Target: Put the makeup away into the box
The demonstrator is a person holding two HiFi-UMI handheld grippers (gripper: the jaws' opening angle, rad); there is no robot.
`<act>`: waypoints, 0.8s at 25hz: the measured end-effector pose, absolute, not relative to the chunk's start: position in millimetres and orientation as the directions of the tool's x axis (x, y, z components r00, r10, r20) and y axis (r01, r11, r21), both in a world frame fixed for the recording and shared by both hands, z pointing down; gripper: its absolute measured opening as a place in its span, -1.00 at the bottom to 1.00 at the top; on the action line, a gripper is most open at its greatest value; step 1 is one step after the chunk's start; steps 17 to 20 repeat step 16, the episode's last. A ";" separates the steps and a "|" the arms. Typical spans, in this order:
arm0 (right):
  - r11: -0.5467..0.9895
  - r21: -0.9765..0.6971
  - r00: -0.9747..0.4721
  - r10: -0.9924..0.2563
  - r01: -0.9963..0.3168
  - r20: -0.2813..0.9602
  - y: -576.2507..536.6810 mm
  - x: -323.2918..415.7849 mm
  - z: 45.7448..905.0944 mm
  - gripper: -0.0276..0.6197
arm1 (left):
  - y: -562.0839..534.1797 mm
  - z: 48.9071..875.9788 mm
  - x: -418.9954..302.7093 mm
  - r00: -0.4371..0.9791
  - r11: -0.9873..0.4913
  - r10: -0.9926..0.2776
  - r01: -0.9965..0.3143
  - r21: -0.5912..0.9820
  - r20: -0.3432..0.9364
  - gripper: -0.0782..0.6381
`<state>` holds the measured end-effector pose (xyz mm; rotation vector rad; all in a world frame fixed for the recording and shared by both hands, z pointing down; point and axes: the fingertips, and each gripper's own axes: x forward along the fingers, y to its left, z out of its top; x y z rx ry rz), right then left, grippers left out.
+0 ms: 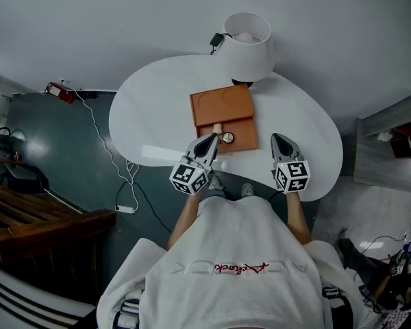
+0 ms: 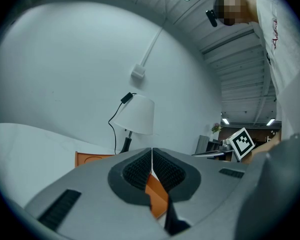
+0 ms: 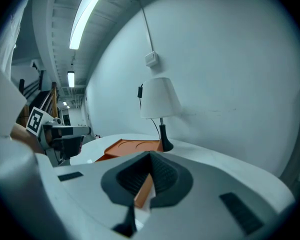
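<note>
Right now both tools are shut tight with nothing pinched; only the orange of the box shows through the slot under each pair of pads. Left gripper (image 1: 212,138) sits at the near left corner of the box (image 1: 222,108), right gripper (image 1: 281,140) well apart from it toward the right edge of the tabletop (image 1: 147,112). Box lies open at mid-table, toward the far edge. One small round makeup piece (image 1: 227,138) appears to lie in its near half, just beside the left tool's tip; a pale bit next to it is too small to name. Piece looks light, hard, smooth, likely to slip or roll, so best pinched across its rim. Box looks stiff and may slide when nudged. Lamp (image 1: 246,43) stands just beyond the box at the far edge, cord (image 1: 216,42) trailing; it crowds any reach past the lid.
</note>
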<state>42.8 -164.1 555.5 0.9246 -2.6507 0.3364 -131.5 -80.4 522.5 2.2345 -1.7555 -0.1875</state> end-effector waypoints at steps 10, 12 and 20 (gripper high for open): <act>0.789 -0.107 -0.765 -0.540 -0.606 0.352 -167.2 27.7 549.0 -0.85 | -81.0 515.5 -140.2 0.225 -0.196 -0.972 -0.934 0.298 0.064 -0.74; 0.792 -0.106 -0.768 -0.536 -0.601 0.350 -167.2 25.3 548.7 -0.85 | -81.3 514.8 -140.4 0.225 -0.197 -0.972 -0.935 0.295 0.063 -0.74; 0.801 -0.088 -0.771 -0.530 -0.592 0.354 -166.6 21.1 549.4 -0.85 | -82.6 512.8 -139.9 0.230 -0.203 -0.971 -0.936 0.288 0.061 -0.74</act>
